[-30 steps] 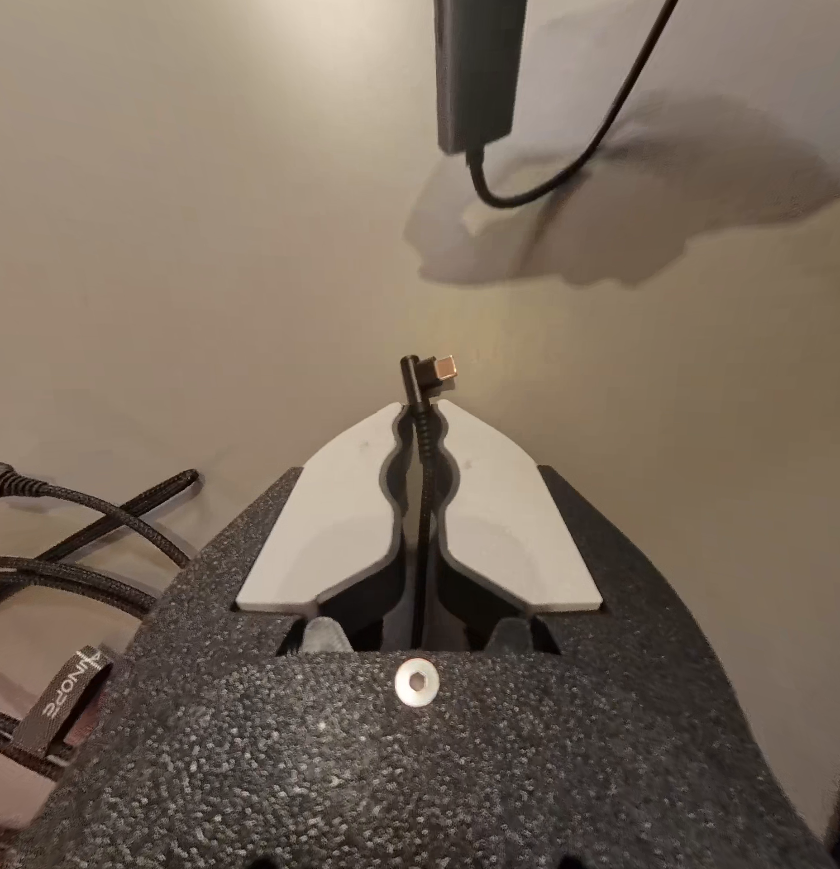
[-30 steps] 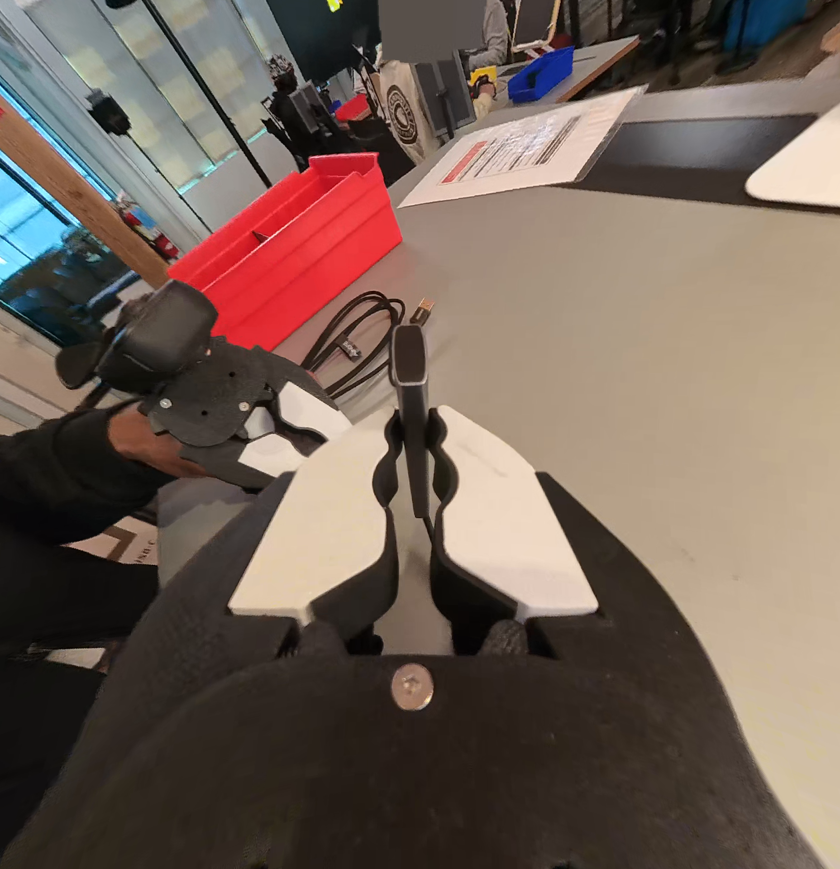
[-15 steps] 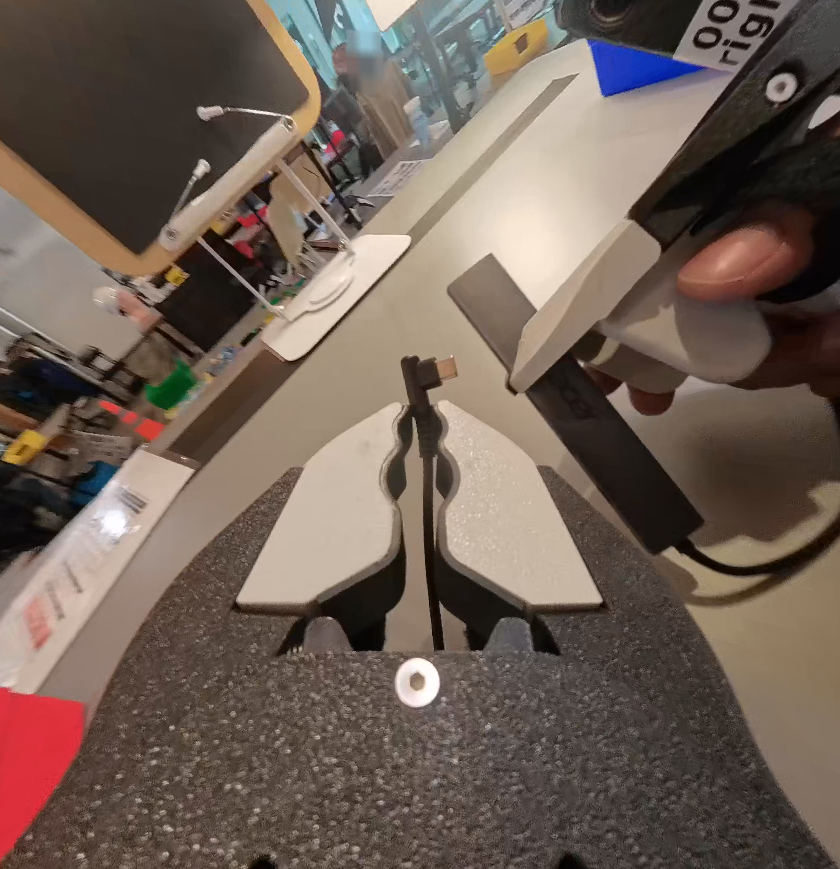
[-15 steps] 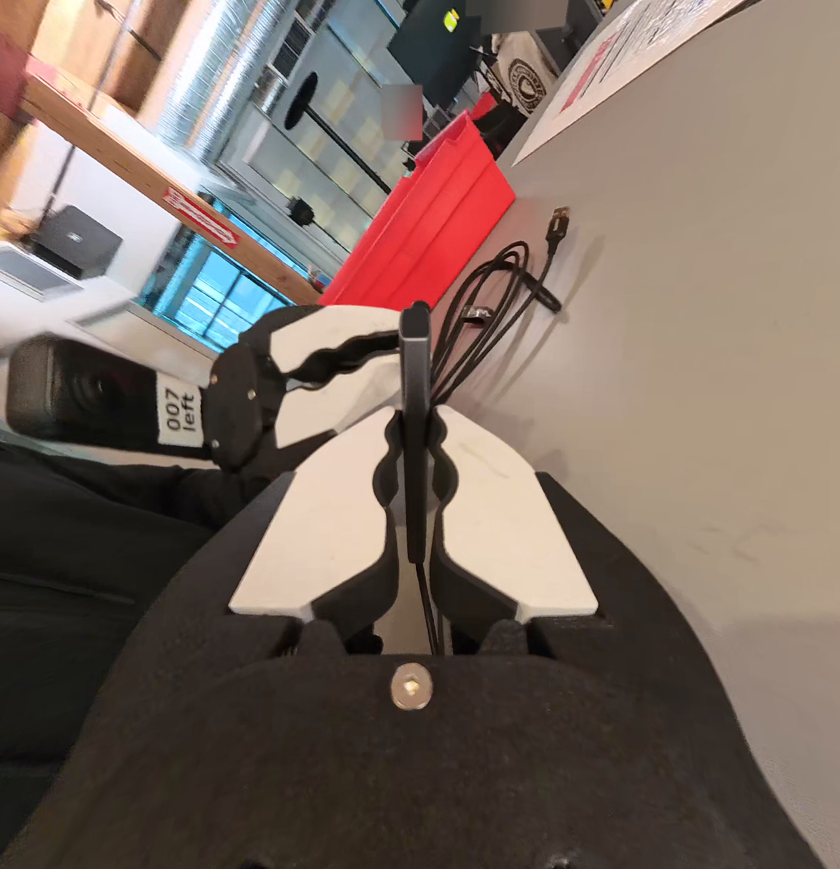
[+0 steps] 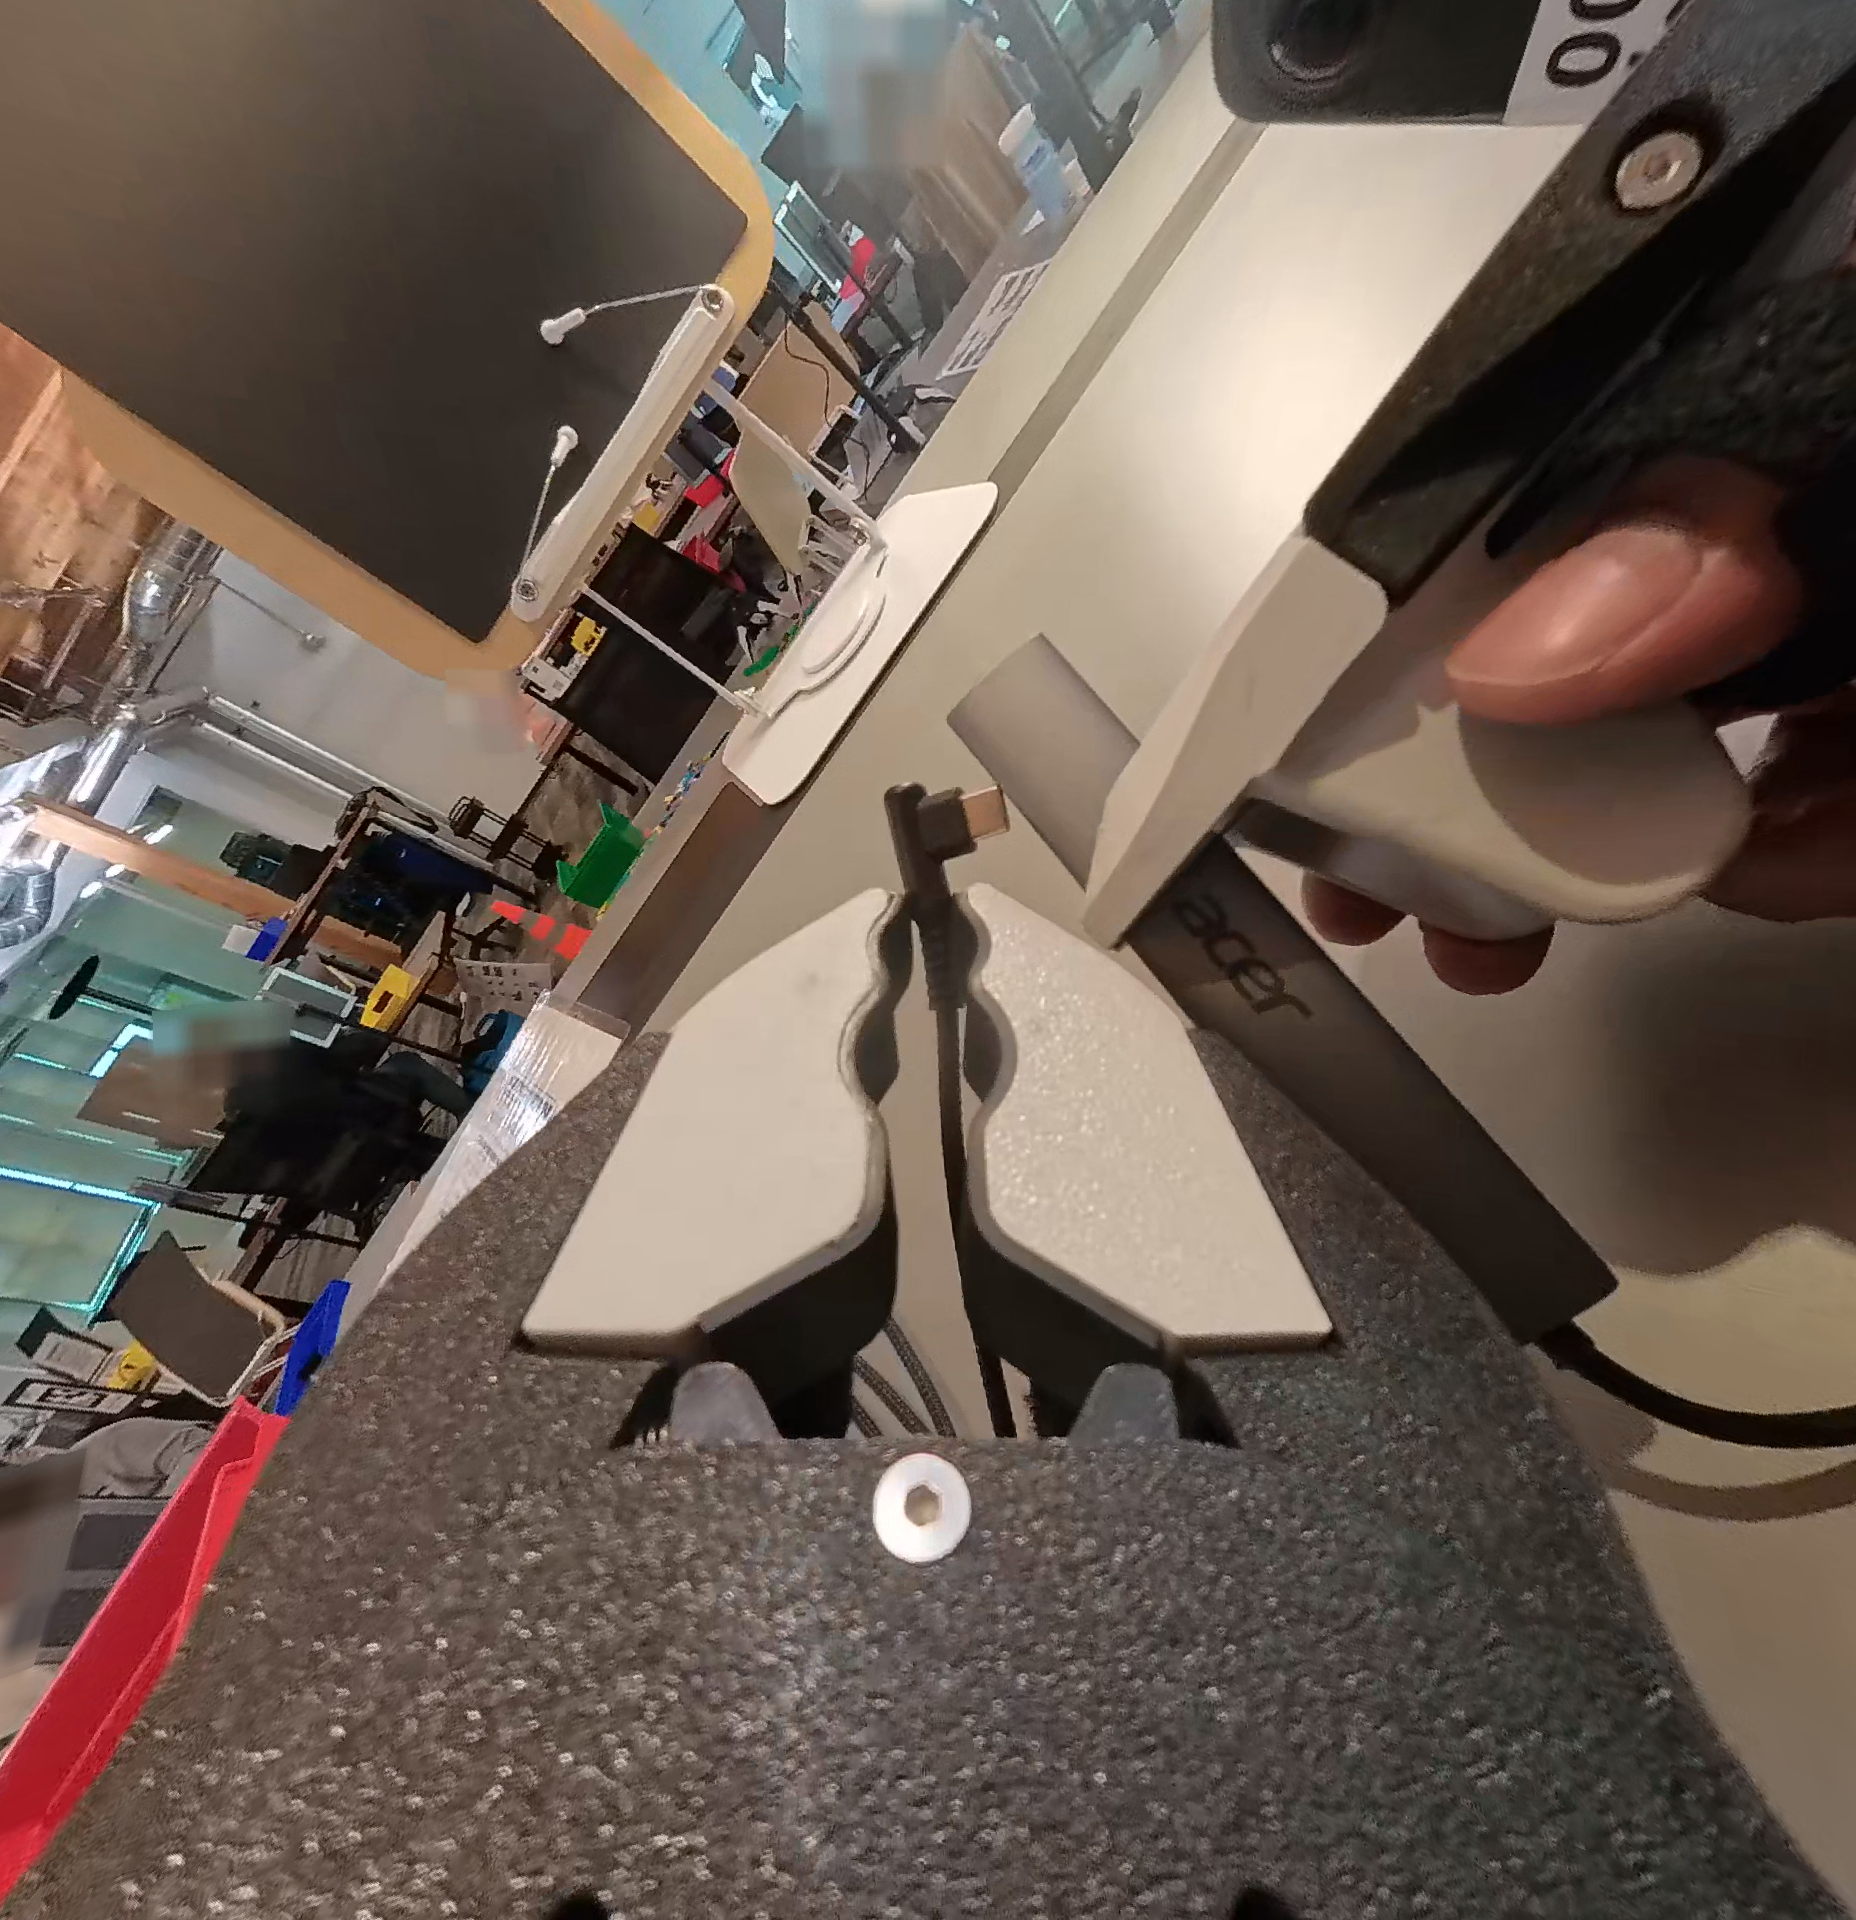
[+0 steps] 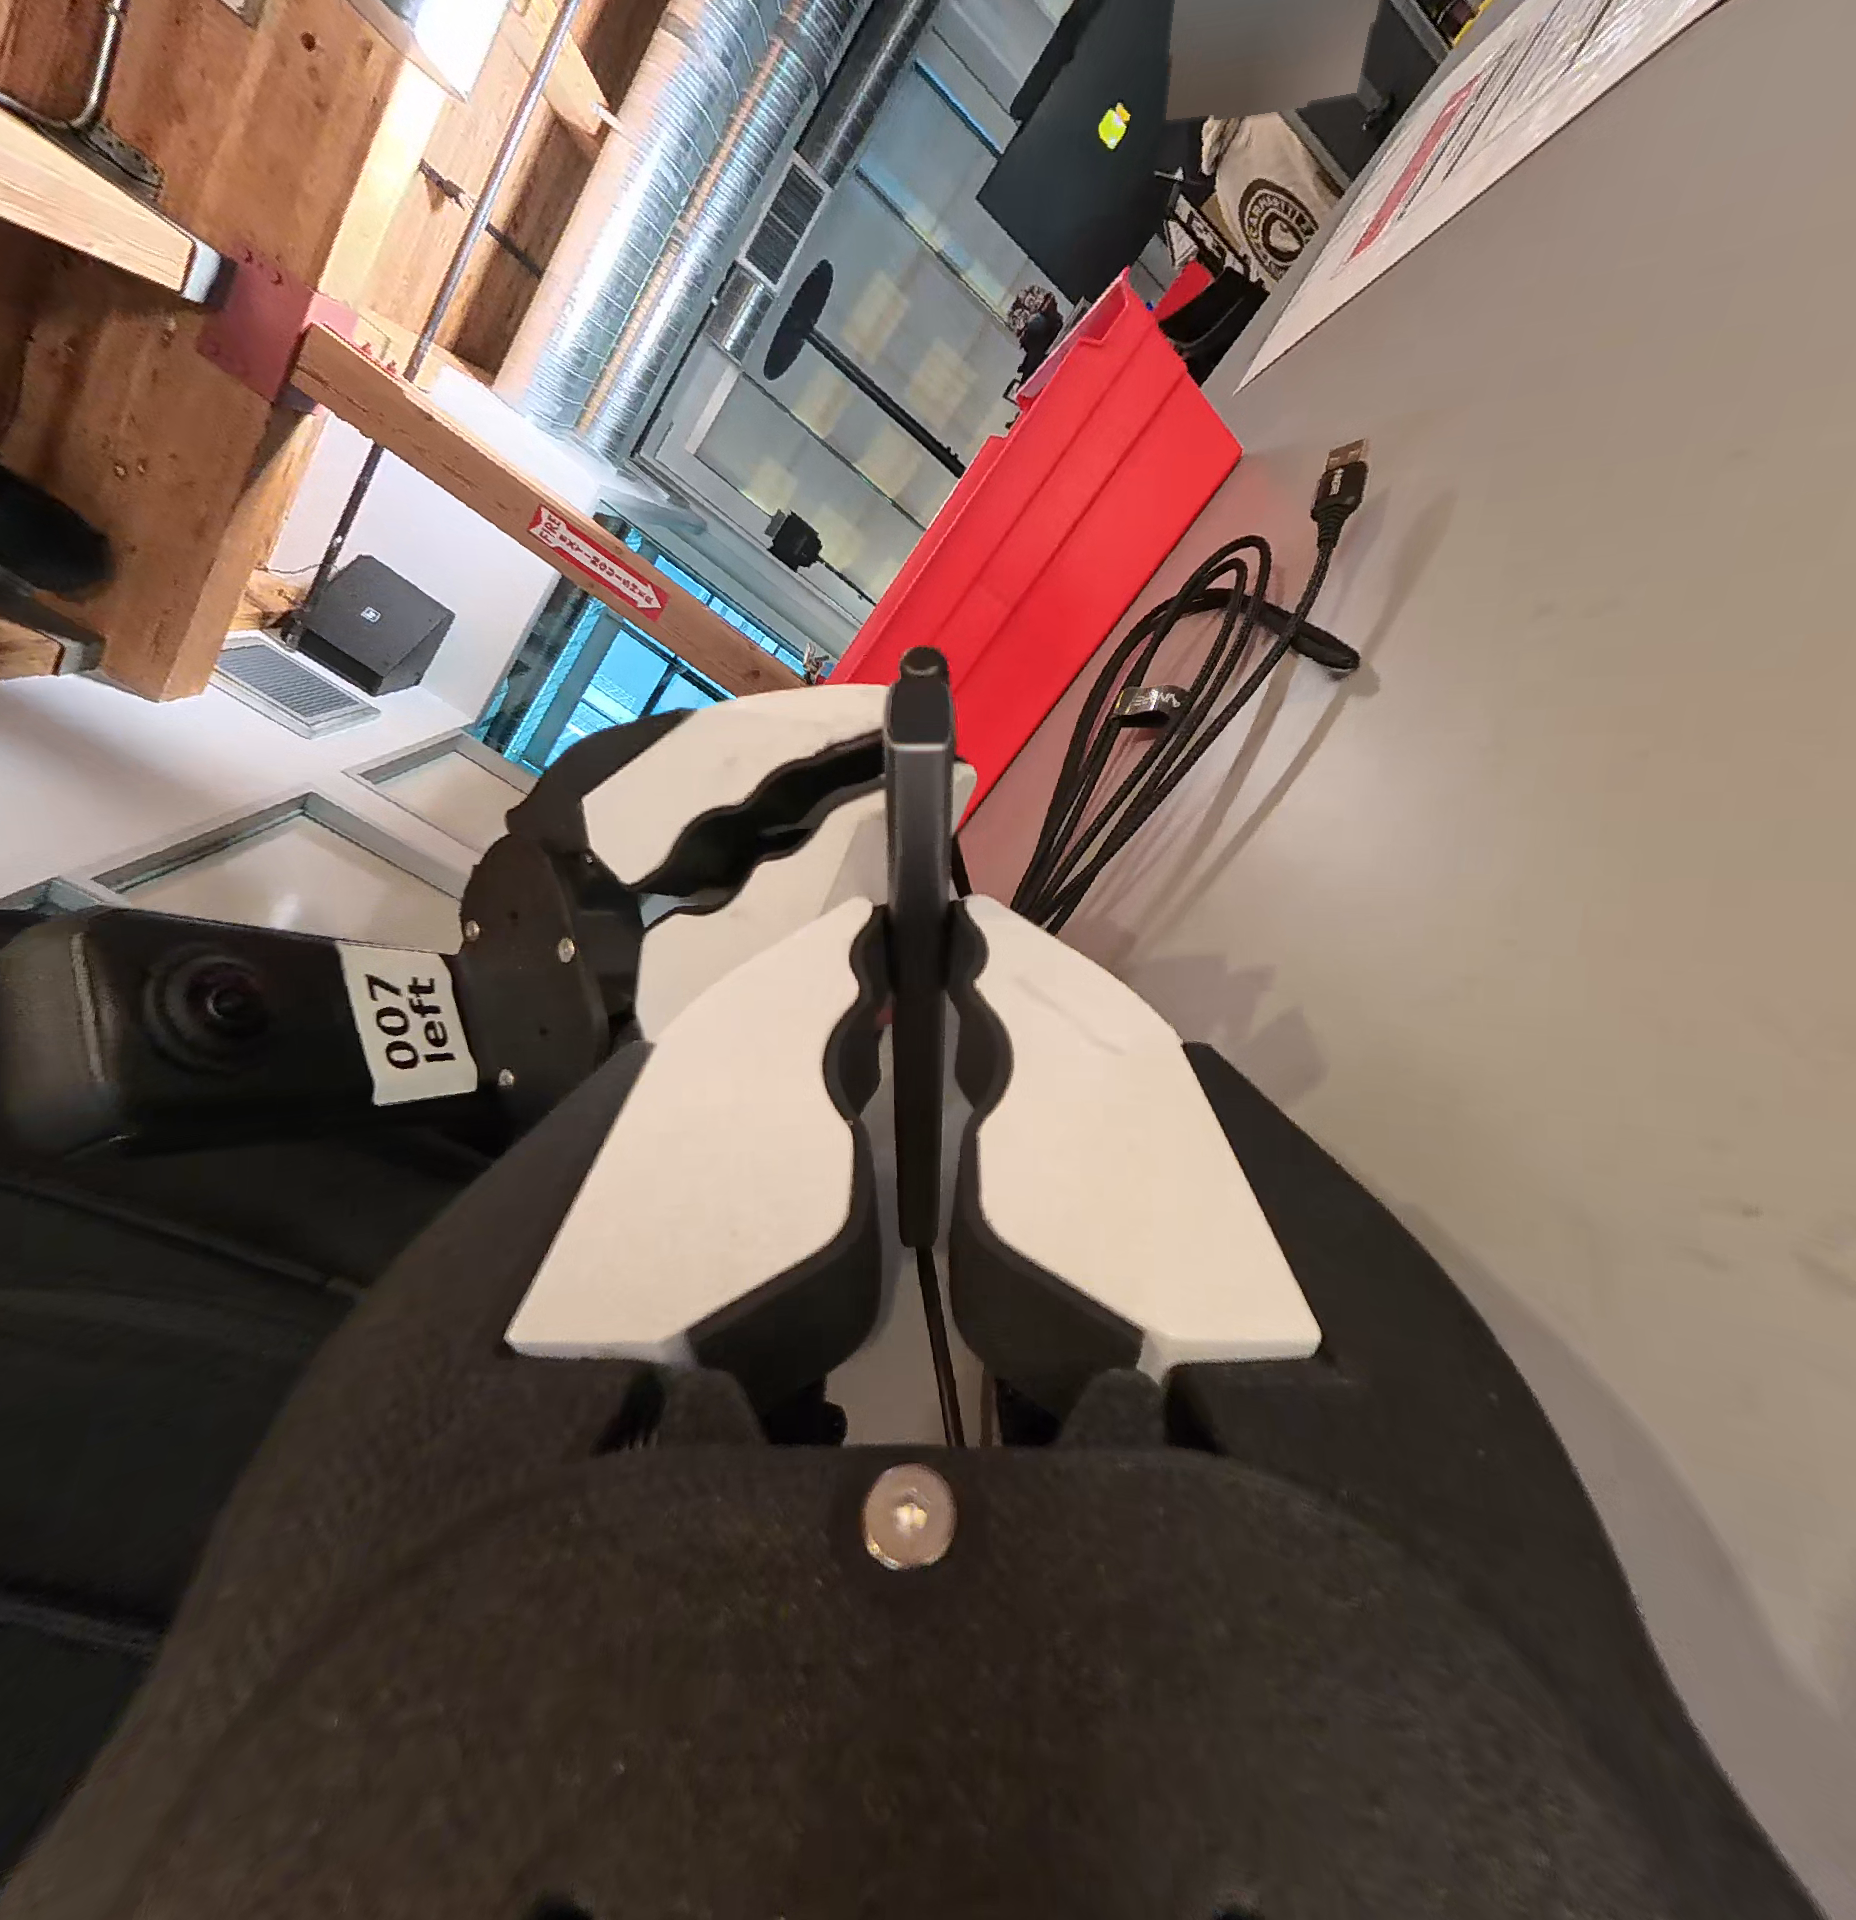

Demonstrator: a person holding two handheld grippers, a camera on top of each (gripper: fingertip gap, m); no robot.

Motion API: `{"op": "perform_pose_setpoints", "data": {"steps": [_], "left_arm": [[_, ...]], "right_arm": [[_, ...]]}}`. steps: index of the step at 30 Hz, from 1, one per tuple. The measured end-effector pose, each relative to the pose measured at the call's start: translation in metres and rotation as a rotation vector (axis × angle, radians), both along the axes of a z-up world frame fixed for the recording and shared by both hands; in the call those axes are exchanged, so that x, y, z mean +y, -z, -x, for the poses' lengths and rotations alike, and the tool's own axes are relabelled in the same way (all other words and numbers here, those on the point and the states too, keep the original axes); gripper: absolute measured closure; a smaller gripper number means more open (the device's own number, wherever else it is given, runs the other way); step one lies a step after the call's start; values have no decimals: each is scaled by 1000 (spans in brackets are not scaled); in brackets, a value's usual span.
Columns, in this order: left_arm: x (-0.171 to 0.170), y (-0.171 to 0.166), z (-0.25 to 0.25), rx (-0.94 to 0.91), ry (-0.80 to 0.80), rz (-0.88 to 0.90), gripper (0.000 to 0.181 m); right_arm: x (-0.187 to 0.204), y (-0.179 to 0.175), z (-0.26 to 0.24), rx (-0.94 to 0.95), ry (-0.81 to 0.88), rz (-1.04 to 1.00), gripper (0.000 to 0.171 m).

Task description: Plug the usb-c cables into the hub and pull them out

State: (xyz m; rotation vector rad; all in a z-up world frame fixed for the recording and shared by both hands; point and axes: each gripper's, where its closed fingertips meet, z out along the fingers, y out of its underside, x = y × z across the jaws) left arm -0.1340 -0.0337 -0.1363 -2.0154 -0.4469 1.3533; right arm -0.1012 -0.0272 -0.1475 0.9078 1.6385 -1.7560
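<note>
Workshop room behind: timber beams, ducting, glass partitions, a pale grey desk (image 6: 1589, 831) running through both views. Landmark for all places: the hub (image 5: 1350, 1091), a slim dark grey bar.

Left of the hub: red bin (image 6: 1059, 499) at the desk edge; beside it a coiled black braided cable (image 6: 1163, 748), loose on the desk, its USB plug pointing away.

Left hand-held gripper (image 5: 929, 914): jaws nearly closed, pinching the usb-c cable (image 5: 945, 1039) just below its right-angle plug (image 5: 955, 821). Metal tip points toward the hub, just short of its near side, not touching as far as I can tell.

Right hand-held gripper (image 6: 919, 925): jaws closed on the hub's flat faces, hub end-on and upright between them, its own thin lead (image 5: 1734, 1423) trailing off behind.

Handling, judged: plug is light and rigid, the cord below it limp, so a grip close under the plug seems right; higher up the cord would let the tip wander. Hub is light, smooth-sided, likely to pivot in the jaws under insertion force.

View differences: left wrist view shows plug tip, hub side and the person's fingers (image 5: 1620, 634) on the right tool. Right wrist view hides the plug; it shows the spare coil and bin instead. Ports not resolvable in either.
</note>
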Motion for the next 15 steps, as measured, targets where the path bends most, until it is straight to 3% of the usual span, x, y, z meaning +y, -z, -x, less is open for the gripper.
{"op": "perform_pose_setpoints", "data": {"steps": [15], "left_arm": [[1, 4, -6, 9, 41, 36, 173]], "right_arm": [[-4, 12, -6, 15, -28, -130, 162]]}}
